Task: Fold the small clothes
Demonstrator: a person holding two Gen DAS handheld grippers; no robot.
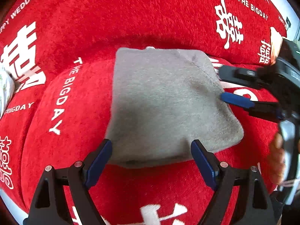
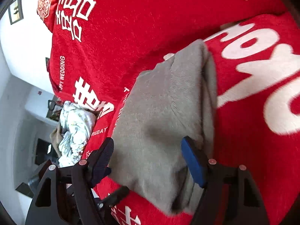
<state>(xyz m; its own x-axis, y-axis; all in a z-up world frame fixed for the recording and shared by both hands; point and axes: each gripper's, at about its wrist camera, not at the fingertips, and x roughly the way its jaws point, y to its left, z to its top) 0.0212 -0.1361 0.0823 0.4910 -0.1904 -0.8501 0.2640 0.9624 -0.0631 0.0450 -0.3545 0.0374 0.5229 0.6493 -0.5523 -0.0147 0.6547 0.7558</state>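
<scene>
A folded grey garment (image 1: 163, 105) lies on a red sofa cover. My left gripper (image 1: 151, 146) is open, its blue-padded fingers spread over the garment's near edge. My right gripper (image 1: 225, 82) comes in from the right, open, one blue finger touching the garment's right edge. In the right wrist view the same grey garment (image 2: 165, 112) shows stacked folded layers, and the right gripper (image 2: 148, 144) is open astride its near end. Neither gripper holds the cloth.
The red cover (image 1: 131, 18) with white lettering spans the seat and backrest. A crumpled white patterned cloth (image 2: 75, 129) lies at the sofa's far end, with a sliver of it in the left wrist view (image 1: 5, 86). White walls and a shelf (image 2: 22, 93) stand beyond.
</scene>
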